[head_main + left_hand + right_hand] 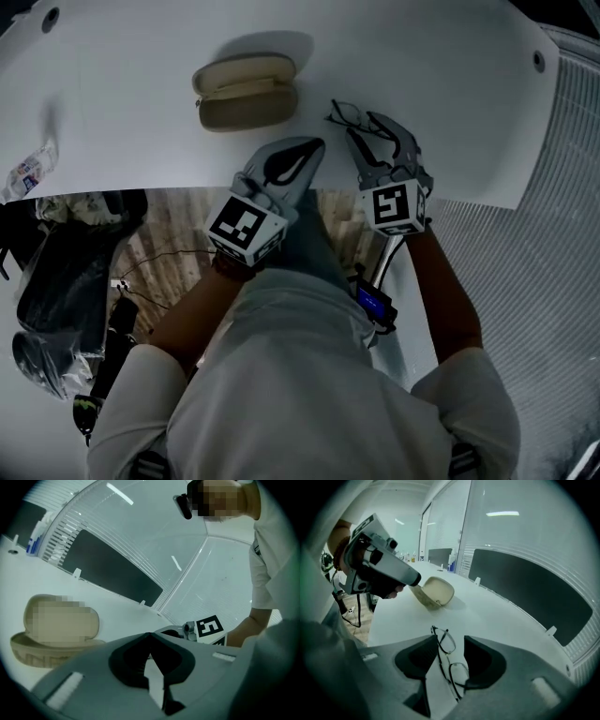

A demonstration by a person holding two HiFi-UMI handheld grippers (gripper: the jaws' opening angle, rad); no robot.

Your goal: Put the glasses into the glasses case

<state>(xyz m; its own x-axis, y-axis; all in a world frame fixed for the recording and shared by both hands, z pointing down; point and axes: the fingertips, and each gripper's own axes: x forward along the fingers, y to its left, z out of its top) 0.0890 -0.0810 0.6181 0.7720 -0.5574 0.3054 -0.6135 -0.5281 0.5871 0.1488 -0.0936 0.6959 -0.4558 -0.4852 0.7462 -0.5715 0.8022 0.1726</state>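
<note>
The thin dark-framed glasses (349, 114) (447, 660) lie on the white table (141, 103) near its front edge. My right gripper (373, 133) (451, 641) is open and straddles them, one jaw on each side of the frame, pointing steeply down. The beige glasses case (246, 91) (54, 630) (434, 592) stands open to the left and farther back, with its lid raised. My left gripper (314, 146) (150, 634) hovers shut and empty between the case and the glasses, just over the table's front edge.
A plastic bottle (28, 171) lies at the table's left end. Dark bags (66, 272) sit on the floor below the left side. A slatted wall panel (562, 141) borders the table on the right. Bottles (35, 538) stand at the far end.
</note>
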